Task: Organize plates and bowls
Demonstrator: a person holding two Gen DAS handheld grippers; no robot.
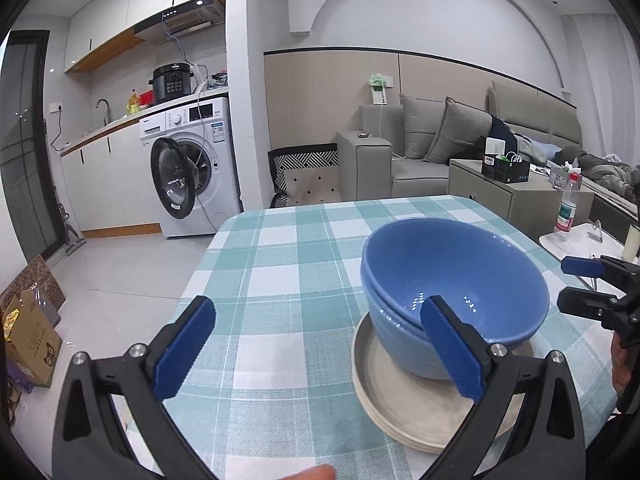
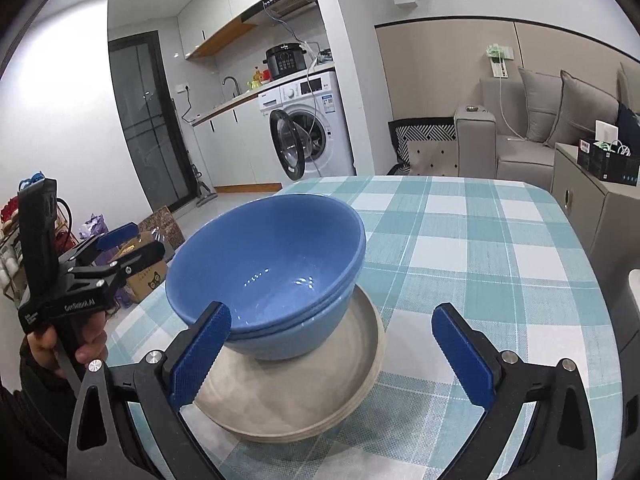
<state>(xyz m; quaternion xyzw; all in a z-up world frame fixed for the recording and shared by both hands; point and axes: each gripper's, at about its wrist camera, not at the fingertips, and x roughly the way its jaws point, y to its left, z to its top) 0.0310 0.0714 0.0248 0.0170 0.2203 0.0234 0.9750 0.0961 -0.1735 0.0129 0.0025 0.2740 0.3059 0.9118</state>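
While your two grippers hang low over the table, both sets of jaws are spread wide and pinch nothing. Your left gripper (image 1: 316, 344) shows blue, finely ribbed pads on matte black arms with round steel bolts; your right gripper (image 2: 332, 340) has the same build, and the pad edges look serrated. Between them, two glossy blue bowls (image 2: 272, 268) sit nested, deep and round-bodied, the stack leaning toward one side. They rest on a stack of shallow, matte beige plates (image 2: 320, 388) with low raised rims, the bowls off-centre toward the plates' far edge. All of this stands on a woven tablecloth (image 2: 480, 248) checked in teal and white. From your left wrist camera, the right pad overlaps the bowls' near wall; whether it touches them cannot be told. A white washing machine (image 1: 192, 168) stands behind with its round door open.
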